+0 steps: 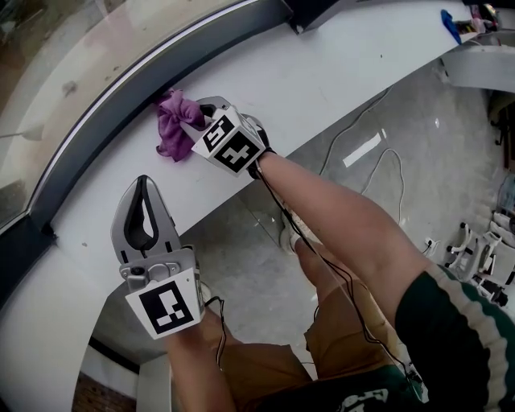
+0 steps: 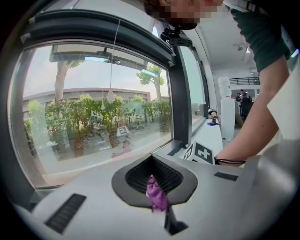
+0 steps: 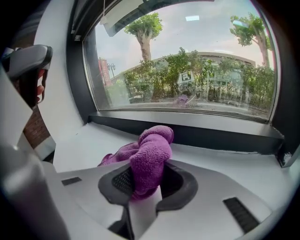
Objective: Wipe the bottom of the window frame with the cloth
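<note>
A purple cloth (image 1: pixel 170 129) lies bunched on the white sill (image 1: pixel 322 72), up against the dark bottom strip of the window frame (image 1: pixel 121 88). My right gripper (image 1: pixel 193 121) is shut on the cloth, which bulges up out of the jaws in the right gripper view (image 3: pixel 150 150), a little short of the frame (image 3: pixel 211 136). My left gripper (image 1: pixel 143 182) hovers over the sill's near edge to the left, shut, with nothing in it. In the left gripper view, the cloth (image 2: pixel 157 192) shows through the gap behind the left gripper's (image 2: pixel 152 158) closed tips.
Glass (image 1: pixel 48 72) runs behind the frame. A dark upright of the frame (image 2: pixel 180 108) stands further along the sill. Below the sill's edge are cables on the floor (image 1: pixel 378 161) and white equipment (image 1: pixel 483 257) at the right. A blue object (image 1: pixel 449 24) lies far along the sill.
</note>
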### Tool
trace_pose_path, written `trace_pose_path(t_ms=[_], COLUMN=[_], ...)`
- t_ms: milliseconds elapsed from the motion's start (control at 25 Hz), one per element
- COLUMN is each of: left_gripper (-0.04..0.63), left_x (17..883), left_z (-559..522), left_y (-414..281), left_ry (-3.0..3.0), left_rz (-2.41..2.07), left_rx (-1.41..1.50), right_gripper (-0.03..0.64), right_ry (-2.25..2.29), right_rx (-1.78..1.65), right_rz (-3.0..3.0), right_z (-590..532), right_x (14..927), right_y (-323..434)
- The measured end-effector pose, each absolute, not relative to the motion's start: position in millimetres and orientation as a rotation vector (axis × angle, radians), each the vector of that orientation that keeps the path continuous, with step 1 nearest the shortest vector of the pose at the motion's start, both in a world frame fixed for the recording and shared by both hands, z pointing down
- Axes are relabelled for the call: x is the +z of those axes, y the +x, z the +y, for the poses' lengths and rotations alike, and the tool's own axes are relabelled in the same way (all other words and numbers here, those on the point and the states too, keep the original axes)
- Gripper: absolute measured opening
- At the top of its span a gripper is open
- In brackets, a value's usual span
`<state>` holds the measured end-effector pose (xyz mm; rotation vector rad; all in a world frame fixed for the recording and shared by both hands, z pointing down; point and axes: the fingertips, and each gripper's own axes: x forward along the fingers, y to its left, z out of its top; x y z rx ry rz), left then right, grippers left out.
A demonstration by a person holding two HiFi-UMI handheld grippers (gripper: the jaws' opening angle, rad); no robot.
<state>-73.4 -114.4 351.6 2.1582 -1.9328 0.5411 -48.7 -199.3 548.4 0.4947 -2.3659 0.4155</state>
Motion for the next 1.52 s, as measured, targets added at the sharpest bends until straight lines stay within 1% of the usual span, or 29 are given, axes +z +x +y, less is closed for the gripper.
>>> trace_pose_path(t_ms=[280, 1360, 1520], left_gripper=[0.005, 0.006, 0.006], left_x=[383.8, 396.0, 397.0], left_z=[-150.8, -240.1, -236.5], left_y=[-28.0, 130.1, 130.0], left_ry=[2.166, 2.252, 2.243], left_rz=[-1.93, -1.85, -1.849], left_rx=[0.515, 0.491, 0.481], right_gripper=[0.1, 0.1, 0.1], right_ry=[0.477, 0.591, 0.616], right_rx=[0.377, 0.31, 0.306], right_rz=[-2.361, -2.303, -2.295], right_z=[-236.4, -348.9, -352.4], right_x=[576.2, 584.9, 584.9], right_y=[-2.7, 185.6, 189.5])
